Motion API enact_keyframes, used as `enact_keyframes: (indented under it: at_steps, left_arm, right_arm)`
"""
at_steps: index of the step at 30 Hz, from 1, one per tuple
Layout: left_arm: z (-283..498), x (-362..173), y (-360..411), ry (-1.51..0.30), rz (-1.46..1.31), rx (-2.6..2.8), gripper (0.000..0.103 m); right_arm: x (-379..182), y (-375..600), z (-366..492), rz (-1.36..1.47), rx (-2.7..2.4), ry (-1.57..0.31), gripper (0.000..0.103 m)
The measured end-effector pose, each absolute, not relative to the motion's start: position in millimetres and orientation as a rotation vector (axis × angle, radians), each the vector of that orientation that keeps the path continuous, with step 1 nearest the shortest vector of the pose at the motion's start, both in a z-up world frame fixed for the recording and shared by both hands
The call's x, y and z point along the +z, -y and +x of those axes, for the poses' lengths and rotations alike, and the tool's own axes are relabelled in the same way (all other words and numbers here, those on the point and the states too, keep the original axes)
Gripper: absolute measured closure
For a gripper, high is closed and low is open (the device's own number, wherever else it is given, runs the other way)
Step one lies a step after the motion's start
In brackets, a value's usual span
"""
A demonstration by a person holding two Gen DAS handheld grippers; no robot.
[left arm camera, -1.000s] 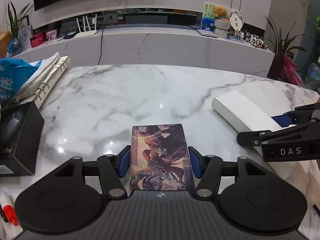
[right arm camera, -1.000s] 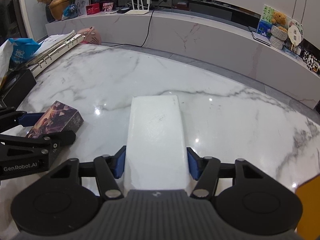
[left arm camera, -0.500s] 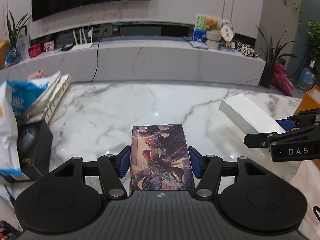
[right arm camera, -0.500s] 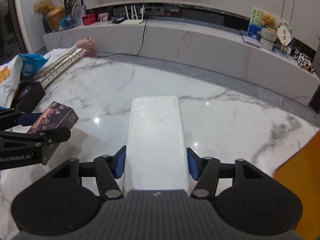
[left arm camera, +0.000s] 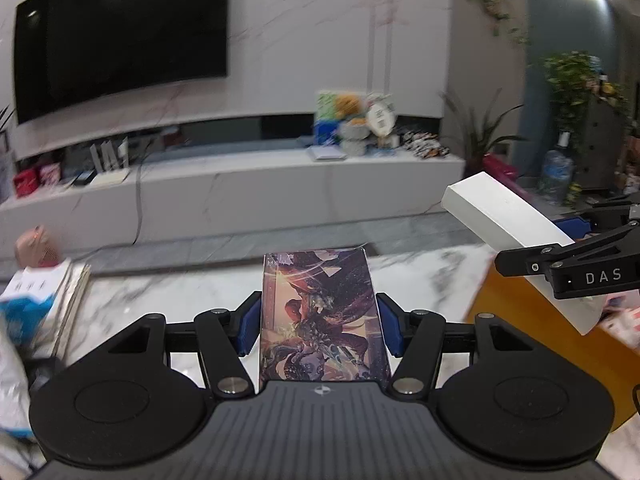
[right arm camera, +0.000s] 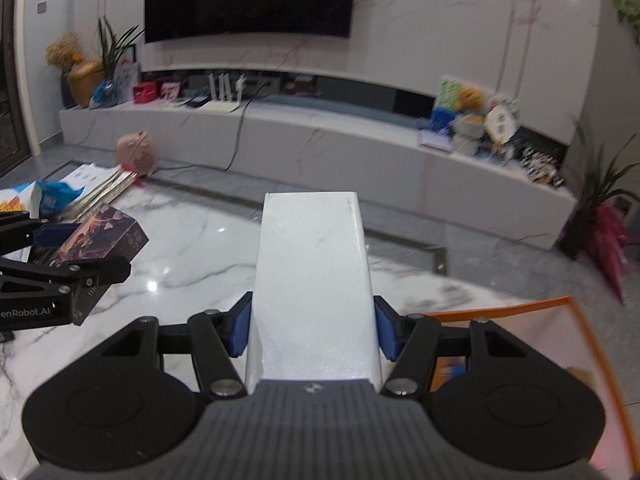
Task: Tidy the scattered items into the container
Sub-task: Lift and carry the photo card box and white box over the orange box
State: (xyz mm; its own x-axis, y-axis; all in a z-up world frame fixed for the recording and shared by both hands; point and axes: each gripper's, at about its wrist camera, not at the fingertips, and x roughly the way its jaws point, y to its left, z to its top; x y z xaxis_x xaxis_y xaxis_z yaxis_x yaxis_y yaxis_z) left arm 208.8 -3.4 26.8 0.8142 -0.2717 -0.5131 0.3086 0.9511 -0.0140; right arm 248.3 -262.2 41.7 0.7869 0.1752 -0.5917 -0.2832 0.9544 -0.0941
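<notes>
**poster1:** Both boxes are up off the marble table (right arm camera: 168, 280) now, a second back they were lying flat on it. Left gripper (left arm camera: 318, 322) is clamped on the illustrated box (left arm camera: 320, 312), blue pads (left arm camera: 247, 328) pressed against its long sides, box sticking straight out in front. Right gripper (right arm camera: 312, 330) is squeezing the plain white box (right arm camera: 312, 280) the same way.

**poster2:** Where's the container though?

**poster1:** Orange container (right arm camera: 532, 312) sits at the right edge of the table, just below and to the right of the white box in the right wrist view. From the left wrist view the white box (left arm camera: 508, 216) hangs over the orange wall (left arm camera: 532, 320), and the illustrated box is still over the marble, left of the container.

**poster2:** Anything left on the table?

**poster1:** Yeah, far left: a blue and white snack bag (right arm camera: 52, 200) next to a stack of papers or binders (right arm camera: 102, 190). Background's pretty blurred, so can't make out much more than that.
</notes>
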Motion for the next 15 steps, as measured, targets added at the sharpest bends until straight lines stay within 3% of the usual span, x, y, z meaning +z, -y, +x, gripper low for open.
enact_keyframes:
  at_steps: [15]
  left_arm:
    - [203,51,138,-0.504,0.081,-0.593,0.034]
  right_arm:
    - [72,397,188,-0.186,0.060,-0.587,0.040]
